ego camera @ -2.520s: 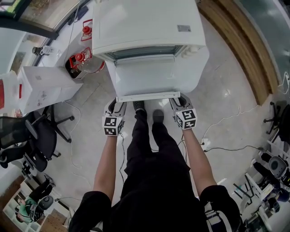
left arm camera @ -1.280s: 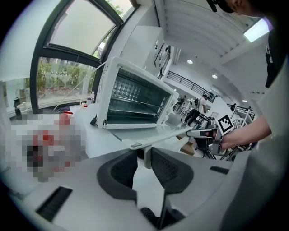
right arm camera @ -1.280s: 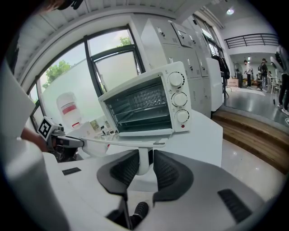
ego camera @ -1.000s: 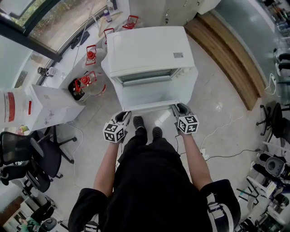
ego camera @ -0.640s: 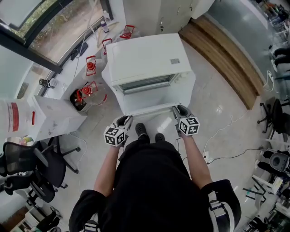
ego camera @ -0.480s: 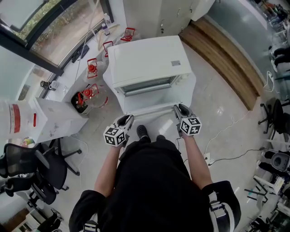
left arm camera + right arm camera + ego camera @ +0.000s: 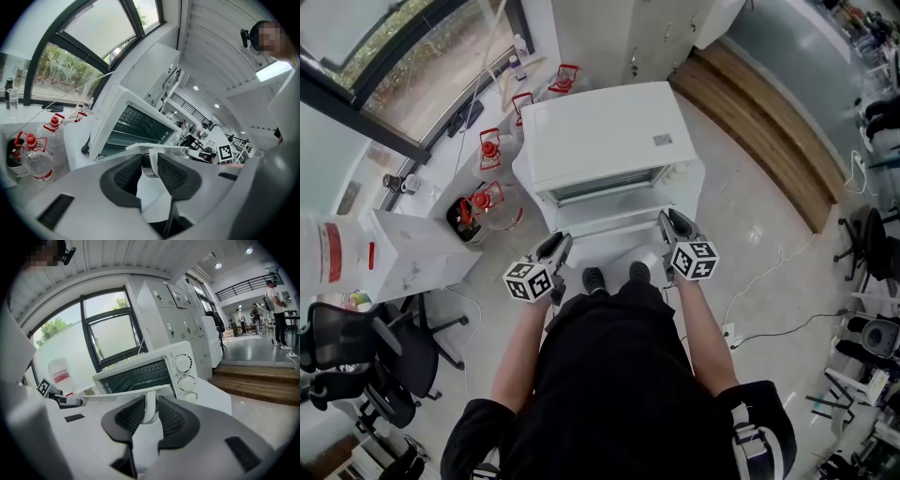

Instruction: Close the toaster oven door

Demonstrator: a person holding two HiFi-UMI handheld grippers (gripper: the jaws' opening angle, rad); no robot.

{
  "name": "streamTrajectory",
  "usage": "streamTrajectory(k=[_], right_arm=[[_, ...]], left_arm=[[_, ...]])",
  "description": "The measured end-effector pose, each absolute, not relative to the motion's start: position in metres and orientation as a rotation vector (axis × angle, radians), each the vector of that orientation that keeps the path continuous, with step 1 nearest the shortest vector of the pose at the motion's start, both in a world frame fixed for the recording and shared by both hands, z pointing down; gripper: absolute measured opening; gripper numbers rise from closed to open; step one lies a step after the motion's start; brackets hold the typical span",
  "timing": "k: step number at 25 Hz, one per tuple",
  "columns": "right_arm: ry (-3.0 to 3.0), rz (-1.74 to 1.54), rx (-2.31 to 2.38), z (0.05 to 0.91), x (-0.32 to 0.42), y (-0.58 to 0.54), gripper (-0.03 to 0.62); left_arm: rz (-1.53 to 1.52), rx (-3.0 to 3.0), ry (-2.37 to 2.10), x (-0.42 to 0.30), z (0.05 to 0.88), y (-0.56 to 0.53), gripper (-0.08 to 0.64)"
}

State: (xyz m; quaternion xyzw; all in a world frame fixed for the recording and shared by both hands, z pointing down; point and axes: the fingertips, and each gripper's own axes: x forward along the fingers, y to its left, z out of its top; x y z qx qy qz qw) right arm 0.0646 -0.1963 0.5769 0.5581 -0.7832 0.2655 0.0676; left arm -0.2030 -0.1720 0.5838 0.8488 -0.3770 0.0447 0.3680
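door point(image 7: 614, 225) part-raised at toaster oven point(image 7: 605, 131) front, near side | left hand-held gripper point(image 7: 150, 163) clenched on handle point(image 7: 168, 147) left post; right hand-held gripper point(image 7: 150, 408) clenched on right post | likely stiff, light, hinged; smooth handle, glass pane fragile; grip posts

Head view: toaster oven point(image 7: 605, 131) at upper centre of frame, standing on a desk point(image 7: 692, 187). Its door point(image 7: 605, 225) hangs partly open below the oven front, toward the lower frame. Left claw point(image 7: 557, 247) at the door's left end, right claw point(image 7: 667, 221) at its right end. A post of the door handle point(image 7: 150, 409) sits gripped between each claw's jaws. Bottles point(image 7: 483, 202) left of the oven; wooden step point(image 7: 769, 112) at upper right
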Motion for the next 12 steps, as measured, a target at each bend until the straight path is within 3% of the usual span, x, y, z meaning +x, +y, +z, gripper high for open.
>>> streamTrajectory(k=[12], right_arm=[[-2.396, 0.917, 1.667, 0.55, 0.064, -0.246, 0.112]], left_arm=[[-0.064, 1.998, -1.073, -0.208, 0.56, -0.221, 0.117]])
